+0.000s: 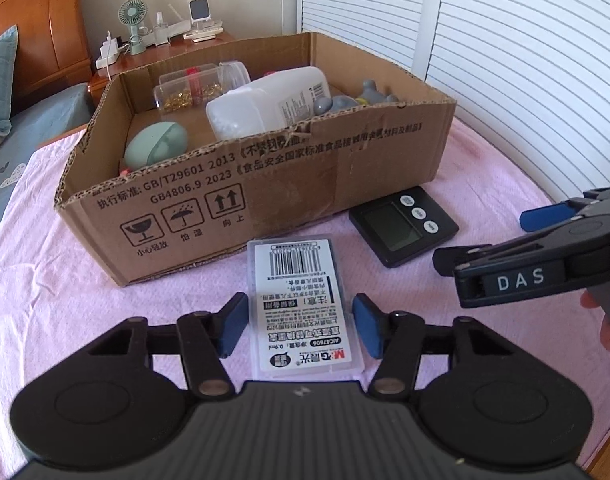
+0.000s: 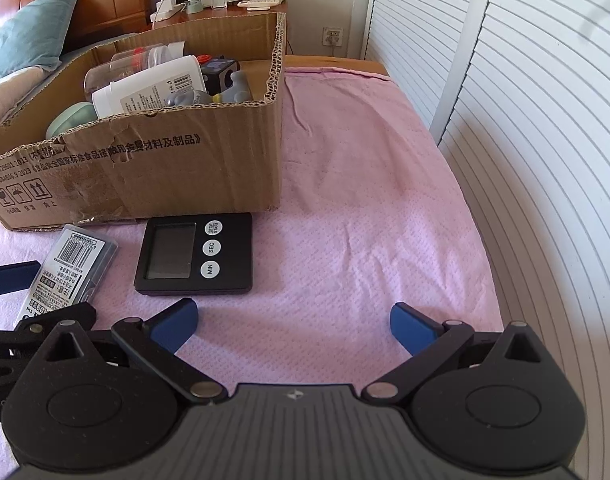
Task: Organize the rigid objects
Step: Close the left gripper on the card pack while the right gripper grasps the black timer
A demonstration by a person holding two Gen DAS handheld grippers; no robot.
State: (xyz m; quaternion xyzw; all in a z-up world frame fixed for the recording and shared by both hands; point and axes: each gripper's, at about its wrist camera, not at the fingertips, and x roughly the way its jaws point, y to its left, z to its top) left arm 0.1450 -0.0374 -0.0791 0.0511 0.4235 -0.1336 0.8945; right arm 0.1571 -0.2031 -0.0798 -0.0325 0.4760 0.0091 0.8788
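Refill case [image 1: 301,304] lying between my left claw's [image 1: 299,326] blue pads, which are pressing its long edges.
Left view: cardboard box [image 1: 265,184] sitting beyond the case, timer [image 1: 403,224] ahead-right. Right view: my right claw [image 2: 293,326] hovering spread wide, nothing in it, timer [image 2: 195,254] sitting ahead-left.

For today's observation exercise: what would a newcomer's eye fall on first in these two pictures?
The cardboard box, full of bottles and small items, sits on the pink cloth. In front of it, the left gripper straddles a clear labelled case, and a black timer lies beside that, ahead of the open right gripper.
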